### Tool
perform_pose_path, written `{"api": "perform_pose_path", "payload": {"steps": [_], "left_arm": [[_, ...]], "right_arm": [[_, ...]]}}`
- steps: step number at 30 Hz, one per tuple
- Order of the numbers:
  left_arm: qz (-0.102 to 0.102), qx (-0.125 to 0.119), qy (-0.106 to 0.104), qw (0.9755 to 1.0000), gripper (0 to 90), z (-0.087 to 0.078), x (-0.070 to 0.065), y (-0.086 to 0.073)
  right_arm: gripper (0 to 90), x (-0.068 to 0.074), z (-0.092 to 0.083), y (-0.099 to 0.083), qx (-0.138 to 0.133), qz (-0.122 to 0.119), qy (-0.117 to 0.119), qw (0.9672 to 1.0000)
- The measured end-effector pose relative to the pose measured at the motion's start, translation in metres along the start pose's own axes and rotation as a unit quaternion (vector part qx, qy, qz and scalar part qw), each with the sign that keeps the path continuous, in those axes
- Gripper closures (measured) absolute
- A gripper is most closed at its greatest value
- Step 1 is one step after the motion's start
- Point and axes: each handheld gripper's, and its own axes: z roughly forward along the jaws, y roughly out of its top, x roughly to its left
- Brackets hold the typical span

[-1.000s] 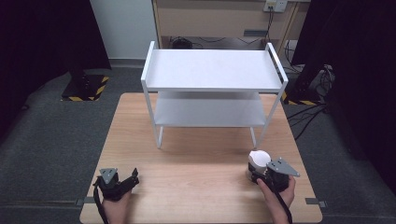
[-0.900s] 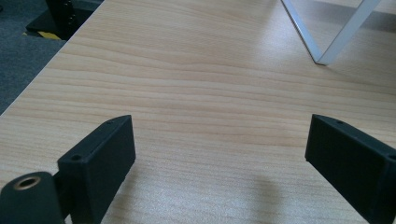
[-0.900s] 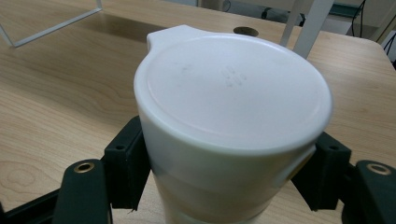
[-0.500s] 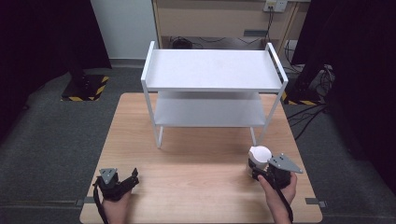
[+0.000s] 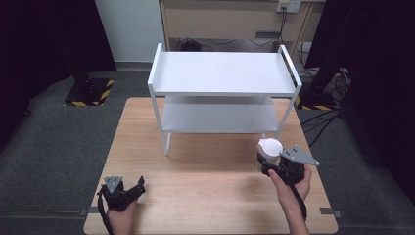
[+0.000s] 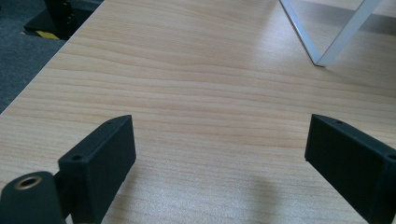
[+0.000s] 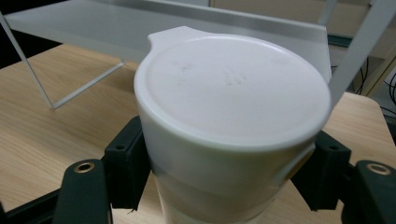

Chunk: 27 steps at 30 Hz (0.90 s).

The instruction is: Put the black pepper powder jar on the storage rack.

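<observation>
Right claw (image 5: 268, 161) clamped on upright white cup (image 5: 269, 148), just before shelf rack (image 5: 222, 73); left claw (image 6: 219, 154) wide open, empty, far off.

— What sort of room am I working in?

— A lab or recording studio, I'd say: black curtains (image 5: 44, 44) at nine and three o'clock, grey carpet (image 5: 54, 142), a hazard-striped stand base (image 5: 88, 91) at ten, cables (image 5: 323, 122) at two, wall sockets (image 5: 288, 6) at one — and a bare wooden table (image 5: 205, 196).
</observation>
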Motion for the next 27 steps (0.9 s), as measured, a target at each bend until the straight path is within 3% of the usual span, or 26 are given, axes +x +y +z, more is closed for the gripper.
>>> {"api": "perform_pose_path", "payload": {"steps": [11, 27], "left_arm": [[0.000, 0.001, -0.002, 1.0000, 8.4, 0.000, 0.001, 0.000], [-0.004, -0.003, -0.004, 1.0000, 8.5, 0.000, 0.002, -0.001]], "right_arm": [[30.5, 0.000, 0.006, 0.039, 0.002, -0.010, 0.012, 0.9999], [30.5, -0.007, 0.025, 0.078, -0.011, -0.016, 0.013, 0.9997]]}}
